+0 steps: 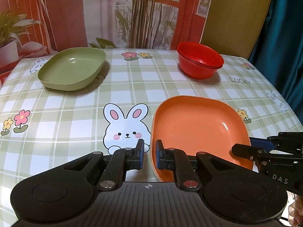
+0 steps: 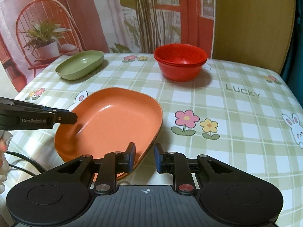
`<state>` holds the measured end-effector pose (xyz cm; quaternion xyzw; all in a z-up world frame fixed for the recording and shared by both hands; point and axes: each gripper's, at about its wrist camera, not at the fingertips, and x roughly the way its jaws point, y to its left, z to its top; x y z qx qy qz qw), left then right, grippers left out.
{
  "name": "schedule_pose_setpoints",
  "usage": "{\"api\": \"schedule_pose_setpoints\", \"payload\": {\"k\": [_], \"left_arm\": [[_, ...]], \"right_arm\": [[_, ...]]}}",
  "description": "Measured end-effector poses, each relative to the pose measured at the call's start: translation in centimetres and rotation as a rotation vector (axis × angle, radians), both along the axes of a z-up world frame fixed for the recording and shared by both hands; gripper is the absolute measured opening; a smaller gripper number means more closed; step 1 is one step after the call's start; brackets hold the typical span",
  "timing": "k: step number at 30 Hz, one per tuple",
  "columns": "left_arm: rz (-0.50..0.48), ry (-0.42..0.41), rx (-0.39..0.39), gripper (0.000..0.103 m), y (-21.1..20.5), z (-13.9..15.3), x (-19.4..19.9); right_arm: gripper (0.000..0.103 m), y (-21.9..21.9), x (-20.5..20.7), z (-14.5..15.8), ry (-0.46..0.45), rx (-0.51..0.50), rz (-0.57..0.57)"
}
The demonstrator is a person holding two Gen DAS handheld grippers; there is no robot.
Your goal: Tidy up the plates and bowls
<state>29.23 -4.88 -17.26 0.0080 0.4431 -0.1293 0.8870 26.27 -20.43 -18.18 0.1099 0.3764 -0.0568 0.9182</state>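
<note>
An orange plate [image 1: 198, 130] lies on the near part of the table; it also shows in the right wrist view [image 2: 113, 121]. My left gripper [image 1: 150, 154] is open, its fingers straddling the plate's left rim. My right gripper [image 2: 144, 157] is open, its fingers straddling the plate's near right rim. Neither is closed on the rim. A green plate [image 1: 73, 68] sits at the far left, also in the right wrist view [image 2: 80, 67]. A stack of red bowls [image 1: 199, 59] stands at the far right, also in the right wrist view [image 2: 180, 64].
The table wears a green checked cloth [image 1: 85, 113] with rabbits and flowers. A printed backdrop hangs behind it. A teal curtain [image 1: 284, 28] is at the far right. A black cable [image 2: 22, 160] runs by the near left edge.
</note>
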Motion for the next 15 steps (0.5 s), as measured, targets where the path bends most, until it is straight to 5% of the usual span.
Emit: {"api": "schedule_pose_setpoints", "payload": {"k": [15], "left_arm": [[0.027, -0.014, -0.042, 0.014, 0.6, 0.8, 0.0]], "right_arm": [[0.027, -0.5, -0.4, 0.3, -0.036, 0.032, -0.032]]}}
